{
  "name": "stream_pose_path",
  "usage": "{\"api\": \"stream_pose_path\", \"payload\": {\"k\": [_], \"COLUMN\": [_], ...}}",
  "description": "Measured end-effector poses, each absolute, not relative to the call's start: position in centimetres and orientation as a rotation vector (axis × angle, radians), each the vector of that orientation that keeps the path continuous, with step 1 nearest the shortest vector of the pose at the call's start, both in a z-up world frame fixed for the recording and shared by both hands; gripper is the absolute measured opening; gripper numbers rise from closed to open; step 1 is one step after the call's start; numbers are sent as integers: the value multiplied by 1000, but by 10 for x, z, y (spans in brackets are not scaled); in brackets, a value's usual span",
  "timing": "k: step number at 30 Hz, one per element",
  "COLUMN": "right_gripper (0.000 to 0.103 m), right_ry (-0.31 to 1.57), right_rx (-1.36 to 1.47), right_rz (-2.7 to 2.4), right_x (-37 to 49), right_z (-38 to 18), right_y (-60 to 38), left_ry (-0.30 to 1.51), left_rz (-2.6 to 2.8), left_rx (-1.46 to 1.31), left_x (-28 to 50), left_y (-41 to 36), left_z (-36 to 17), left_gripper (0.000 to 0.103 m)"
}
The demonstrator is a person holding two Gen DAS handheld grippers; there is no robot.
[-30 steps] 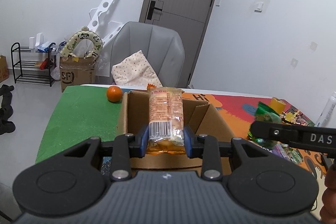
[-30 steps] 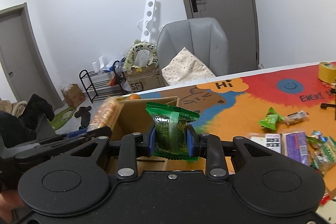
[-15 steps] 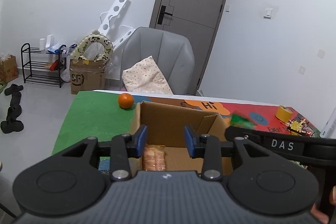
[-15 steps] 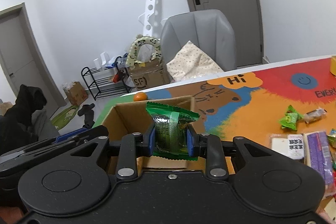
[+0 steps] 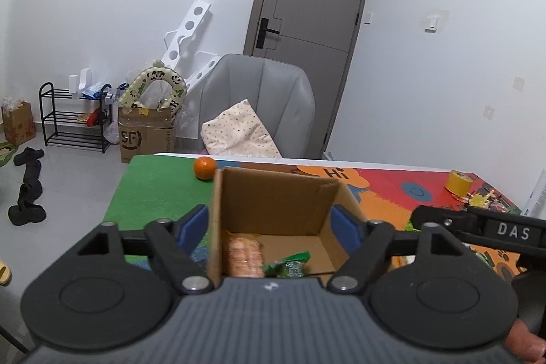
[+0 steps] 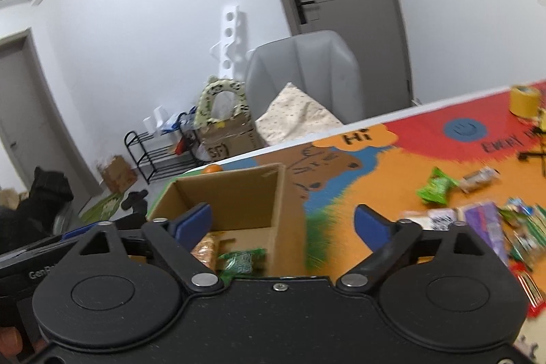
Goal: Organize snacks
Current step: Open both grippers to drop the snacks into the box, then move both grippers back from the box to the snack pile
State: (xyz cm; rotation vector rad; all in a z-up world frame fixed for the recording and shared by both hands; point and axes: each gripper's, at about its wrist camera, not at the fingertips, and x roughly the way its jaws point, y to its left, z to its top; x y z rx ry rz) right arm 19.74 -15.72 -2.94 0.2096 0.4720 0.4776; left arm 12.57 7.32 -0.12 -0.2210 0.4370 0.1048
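An open cardboard box [image 5: 273, 193] stands on the colourful table mat. Inside it lie an orange cracker pack [image 5: 245, 256] and a green snack packet [image 5: 289, 265]. The box [image 6: 235, 193], the cracker pack [image 6: 204, 249] and the green packet [image 6: 243, 261] also show in the right wrist view. My left gripper [image 5: 271, 226] is open and empty, above the box's near side. My right gripper [image 6: 283, 220] is open and empty, over the box's right wall. Several loose snack packs [image 6: 477, 224] lie on the mat to the right, with a green packet [image 6: 435, 188] among them.
An orange [image 5: 204, 168] sits on the green part of the mat behind the box. A yellow tape roll [image 5: 459, 182] stands at the far right. A grey chair [image 5: 259, 104] with a pillow is behind the table. The other gripper [image 5: 477, 229] reaches in from the right.
My left gripper let the cracker pack drop into the box and opened wide. My right gripper then released the green packet into the box and opened, shifting right.
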Motion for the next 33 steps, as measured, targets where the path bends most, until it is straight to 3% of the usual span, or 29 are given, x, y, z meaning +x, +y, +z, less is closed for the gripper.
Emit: {"api": "stream_pose_path", "payload": {"k": [2, 5, 33], "right_gripper": [103, 103, 103], "right_ry": [471, 469, 416], "right_rx": [216, 219, 299], "right_rz": [451, 418, 256], "right_x": [195, 189, 142], "right_z": [-31, -35, -53], "right_y": [-167, -180, -309], "left_ry": [445, 455, 444], "left_rz": [82, 66, -104], "left_rx": [-212, -183, -128], "left_x": [125, 123, 86], "left_y": [66, 52, -41], "left_z": [-2, -5, 9], "left_gripper": [91, 95, 95]}}
